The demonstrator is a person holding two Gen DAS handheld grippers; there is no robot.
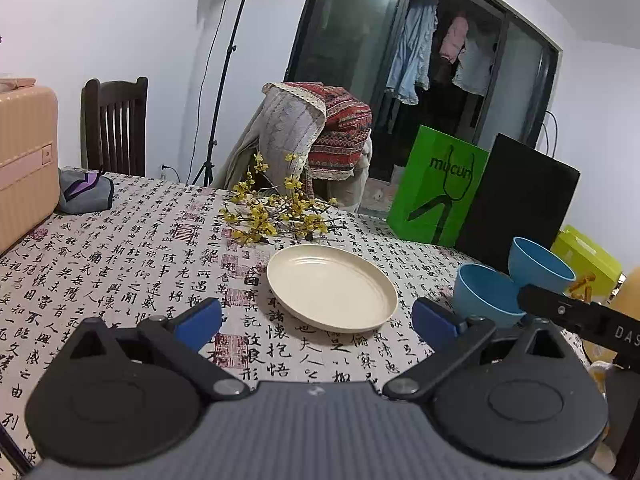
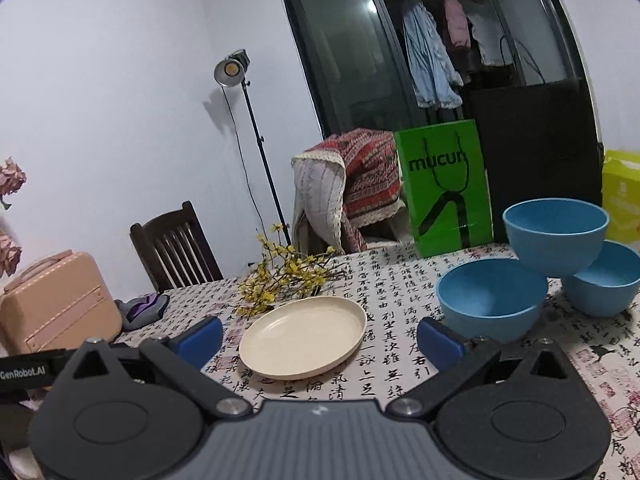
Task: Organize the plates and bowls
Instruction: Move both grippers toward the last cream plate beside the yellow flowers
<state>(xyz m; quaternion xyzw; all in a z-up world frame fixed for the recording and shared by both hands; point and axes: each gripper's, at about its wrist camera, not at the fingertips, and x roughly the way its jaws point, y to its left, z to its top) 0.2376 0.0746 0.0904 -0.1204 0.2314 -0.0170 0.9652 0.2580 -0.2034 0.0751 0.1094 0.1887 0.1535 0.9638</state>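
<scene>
Three bowls: blue; nearest bowl [image 2: 491, 299] sits on the table to the right of the plate, far-right bowl [image 2: 604, 280] stands just behind it, and a tilted third bowl [image 2: 555, 236] rests on both their rims.
Plate: one cream plate [image 2: 303, 336] lies upright on the calligraphy-print tablecloth [image 2: 400, 300], near the bowls but apart from them.
Left gripper [image 1: 316, 322]: jaws spread wide, holding nothing, hovering in front of the plate.
Right gripper [image 2: 320, 338]: jaws also spread wide and empty, plate showing between the blue fingertips [image 2: 202, 338].
Behind the plate: yellow flower branches [image 2: 286, 276].
Table's far edge: green paper bag [image 2: 444, 188], peach suitcase [image 2: 56, 300] at left.
</scene>
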